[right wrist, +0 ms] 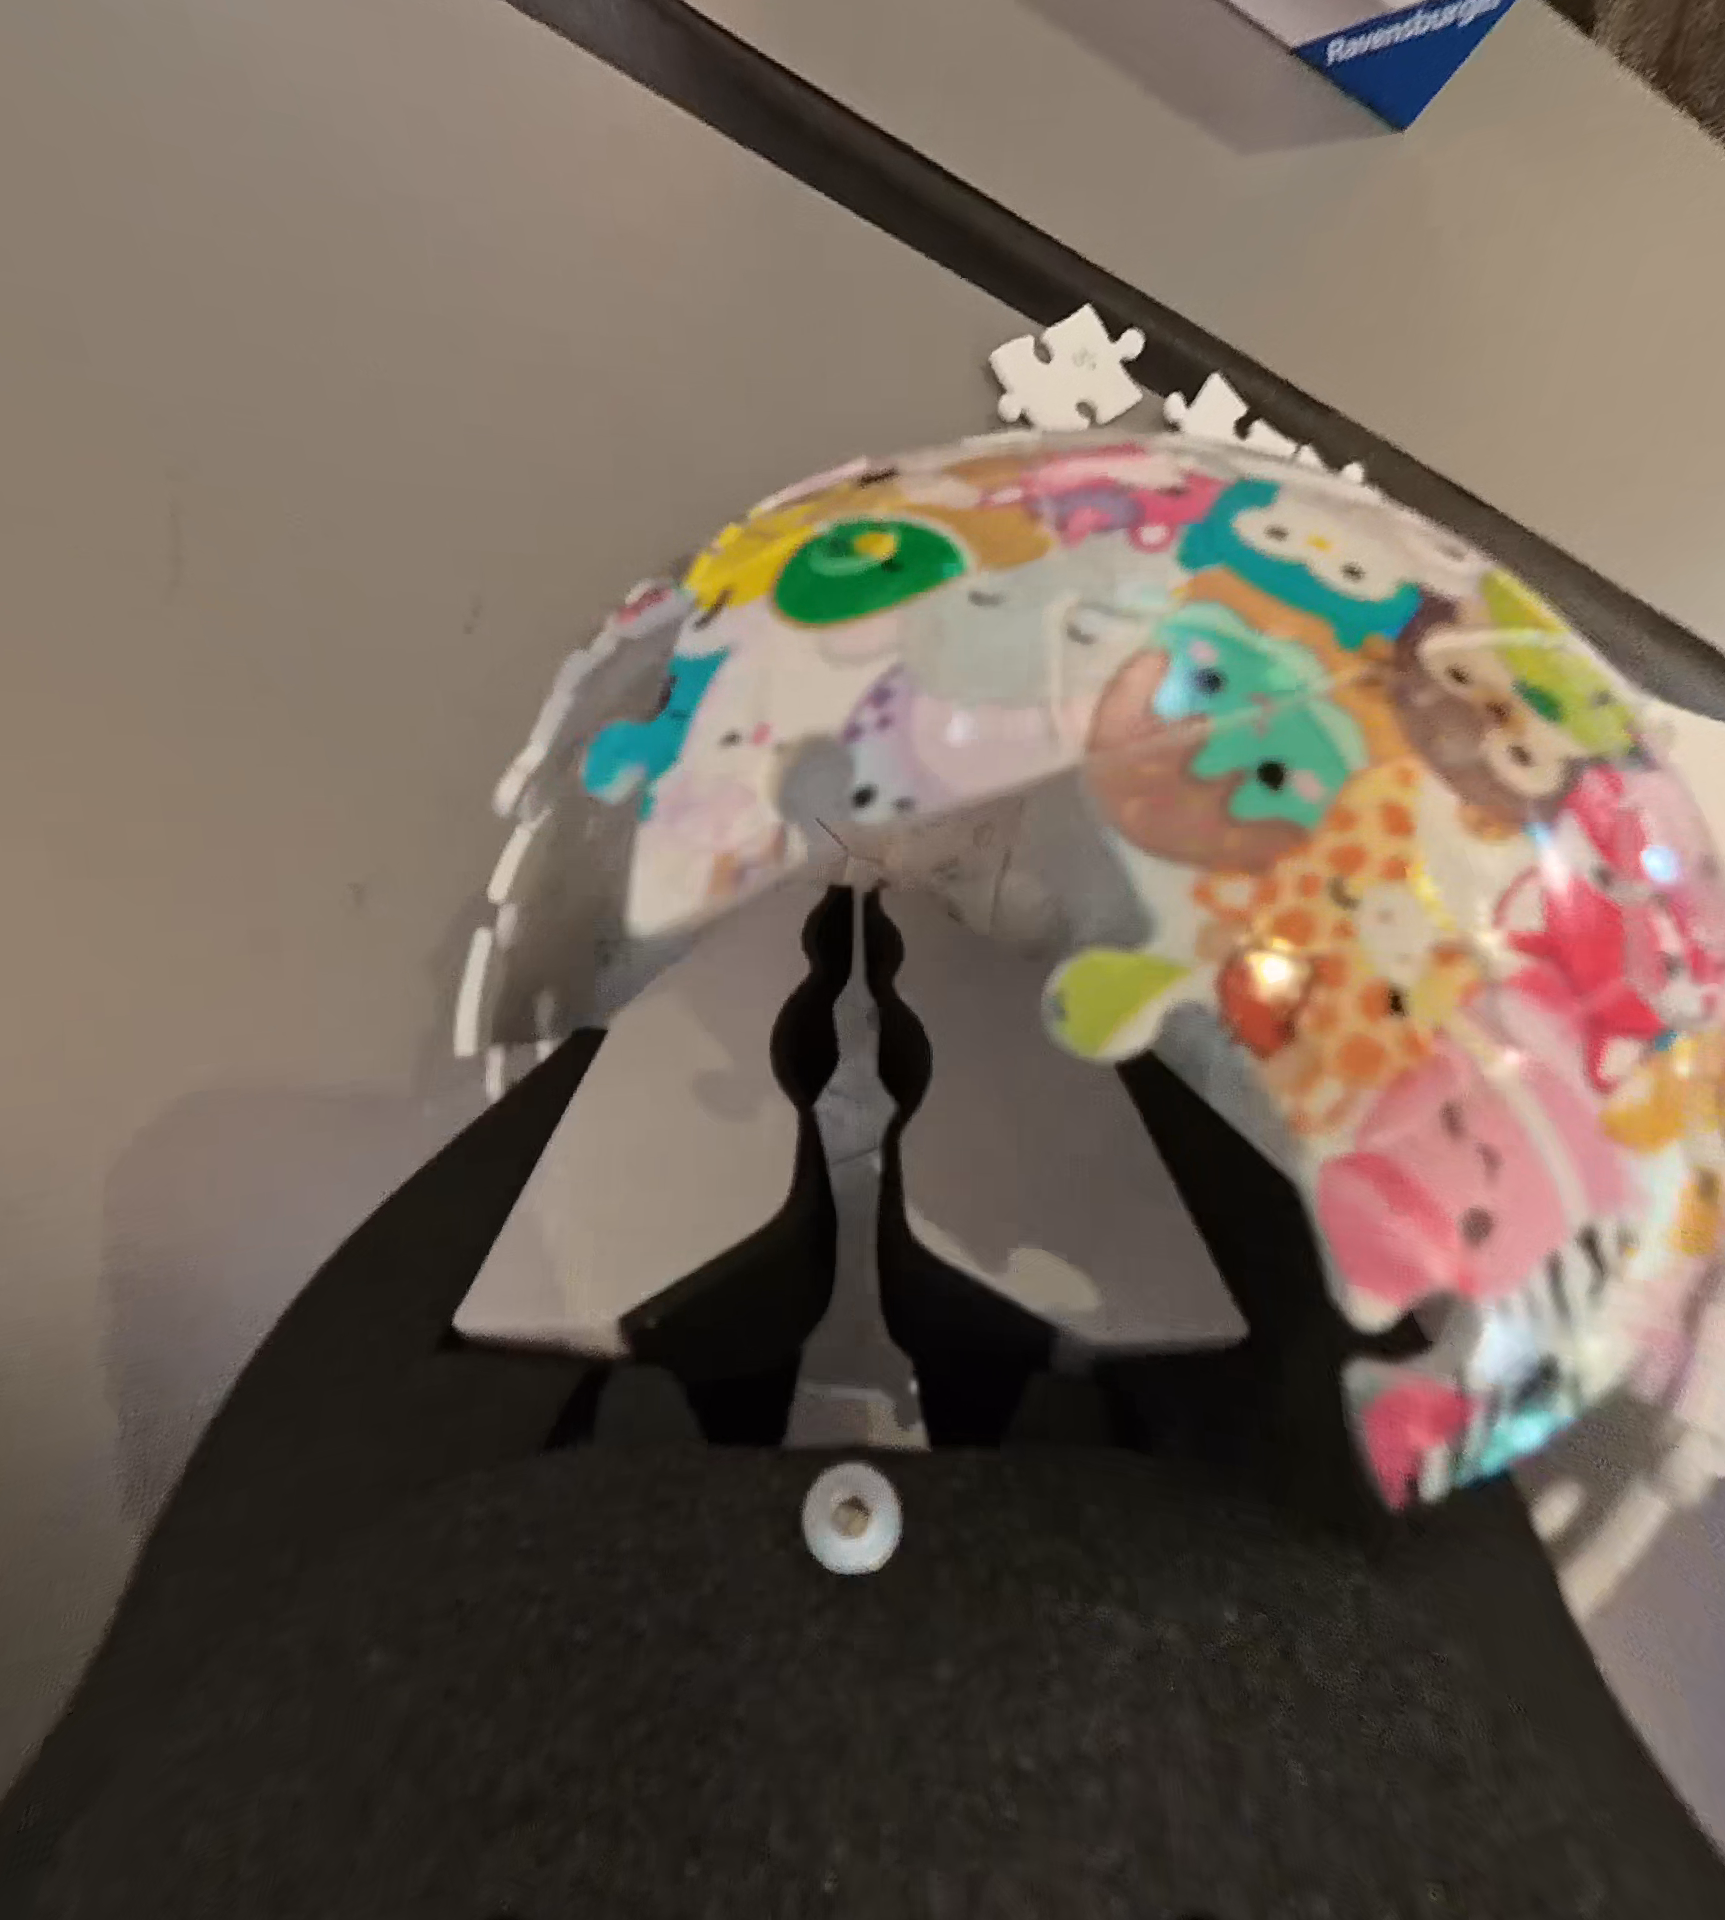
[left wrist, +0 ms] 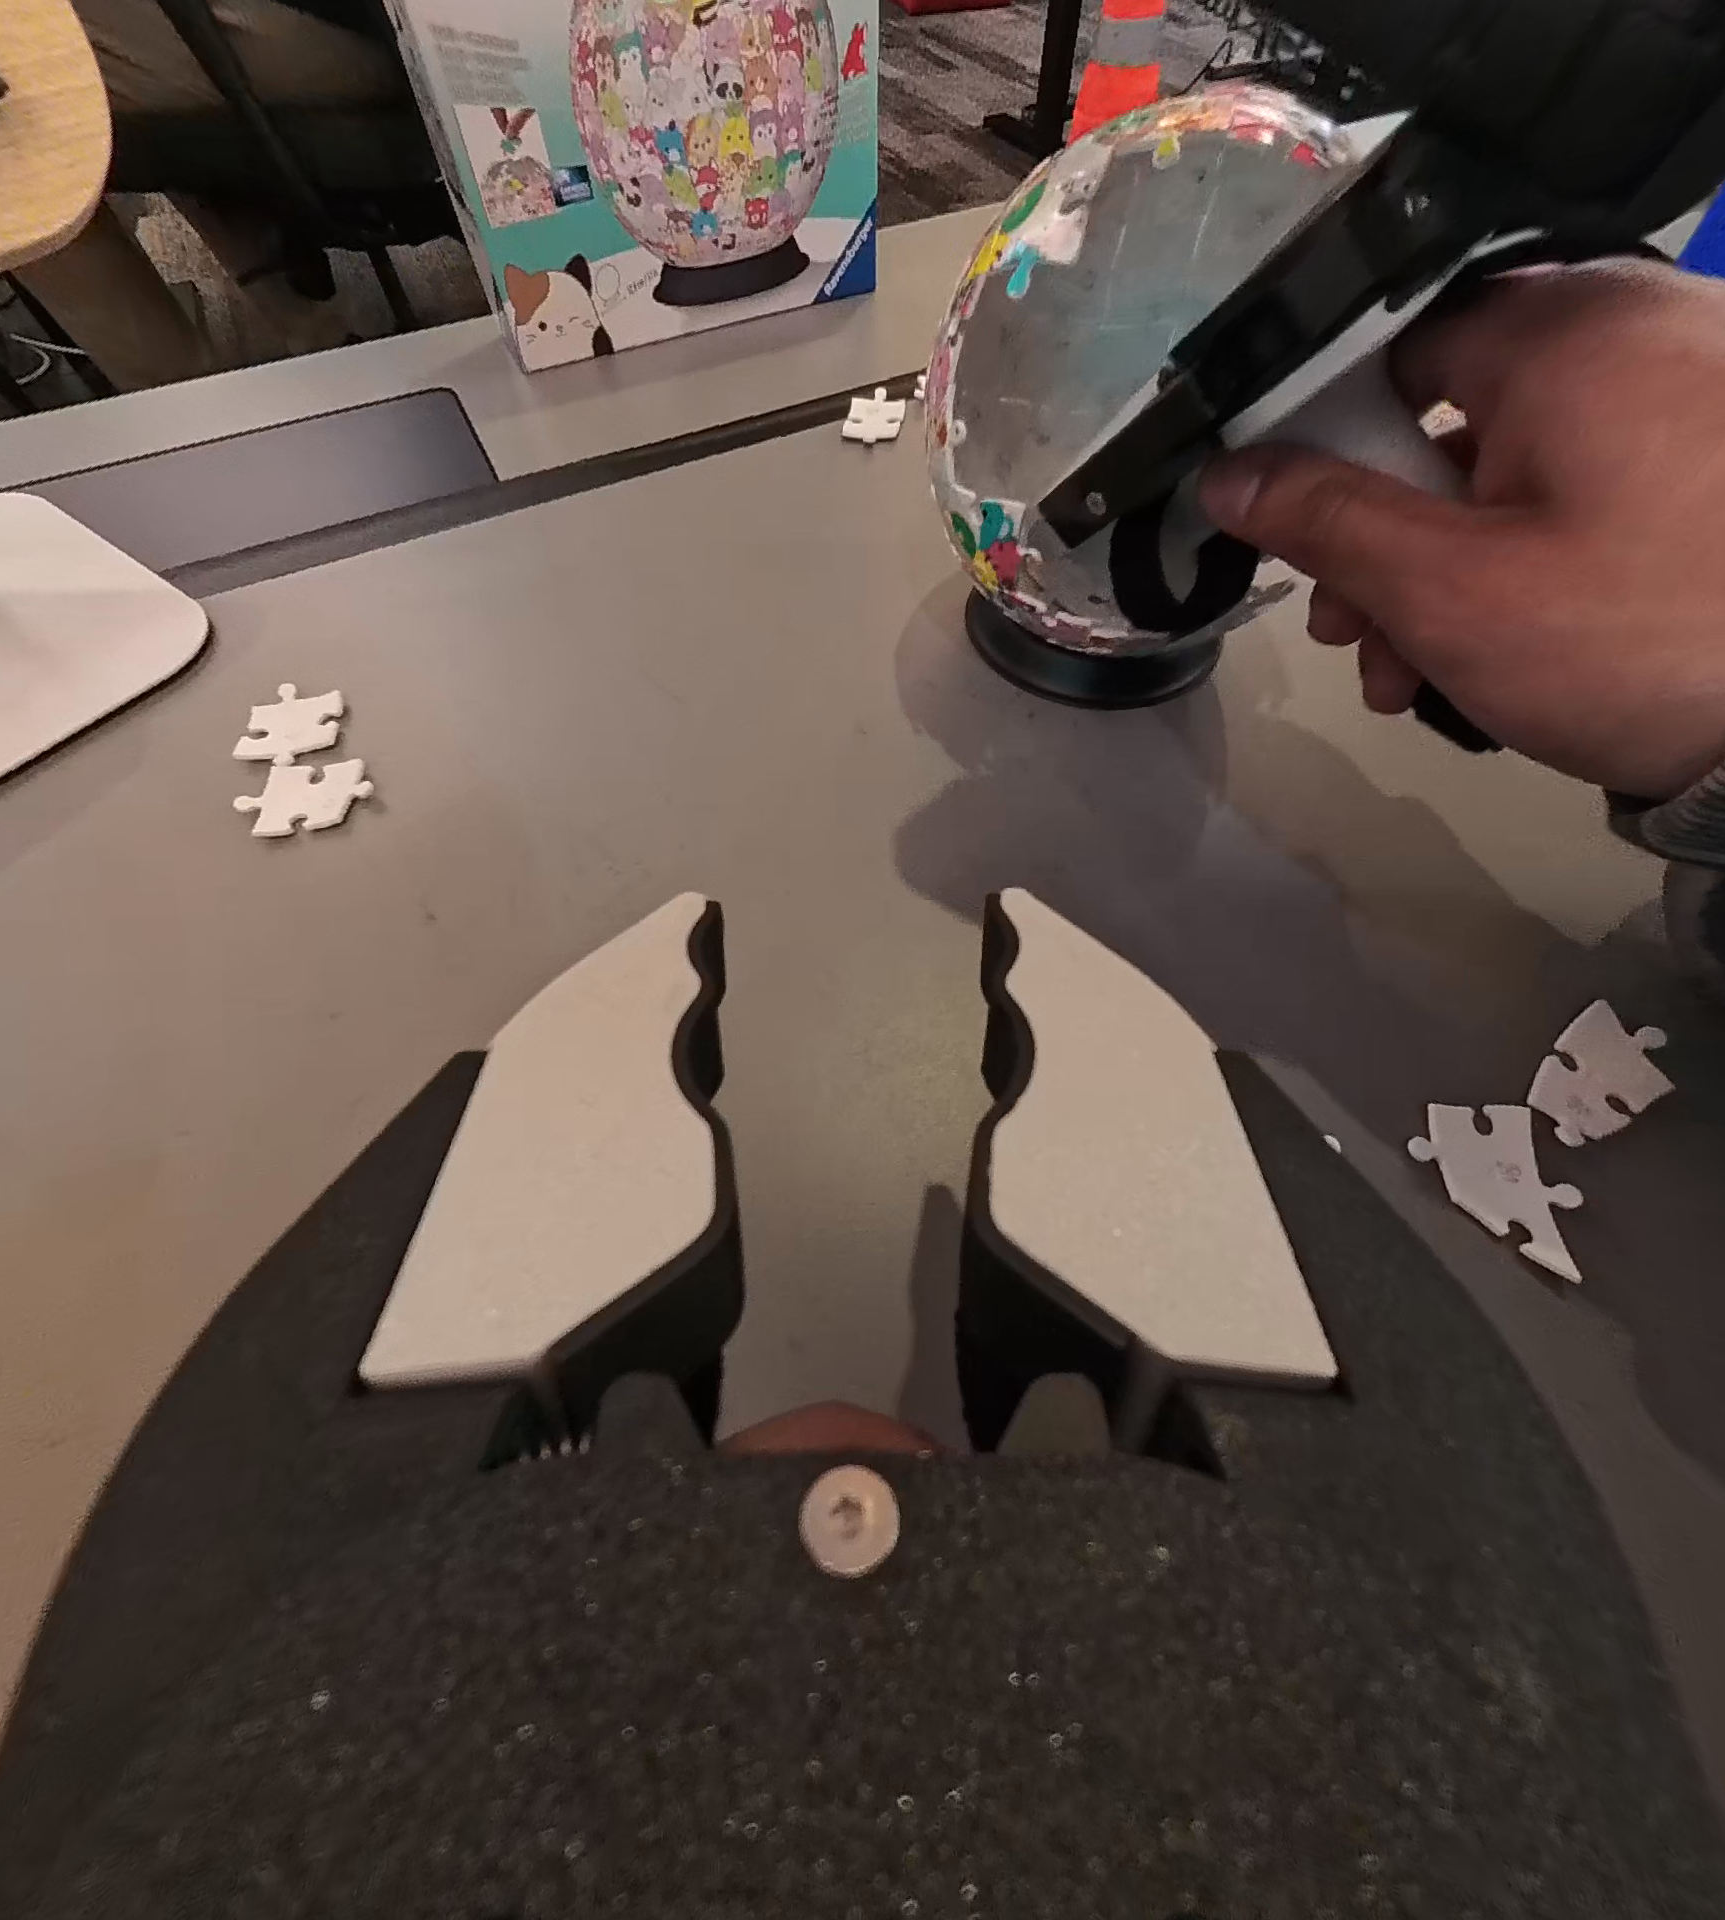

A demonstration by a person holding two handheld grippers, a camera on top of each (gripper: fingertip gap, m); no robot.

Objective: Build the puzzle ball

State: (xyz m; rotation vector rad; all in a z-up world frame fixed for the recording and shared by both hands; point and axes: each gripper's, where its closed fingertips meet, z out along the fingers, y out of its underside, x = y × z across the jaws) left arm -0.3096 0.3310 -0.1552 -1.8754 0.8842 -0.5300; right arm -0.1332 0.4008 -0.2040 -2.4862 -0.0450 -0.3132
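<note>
The partly built puzzle ball (left wrist: 1045, 343), an egg-shaped shell of colourful cartoon pieces with an open grey inside, stands on a black ring stand (left wrist: 1086, 665) at the far right of the grey table (left wrist: 629, 644). My left gripper (left wrist: 853, 914) is open and empty, low over the table, short of the ball. A hand holds my right gripper against the ball. In the right wrist view, my right gripper (right wrist: 853, 909) is pinched on the lower edge of a colourful puzzle piece (right wrist: 733, 821) in the shell (right wrist: 1201, 727).
White face-down loose pieces lie at the left (left wrist: 302, 764), at the right (left wrist: 1533, 1132) and beyond the ball (left wrist: 873, 416), (right wrist: 1066, 379). The puzzle box (left wrist: 671, 177) stands at the back. A white flat base (left wrist: 27, 623) sits at the far left. The left gripper's tips are roughly 20 centimetres from the right gripper's.
</note>
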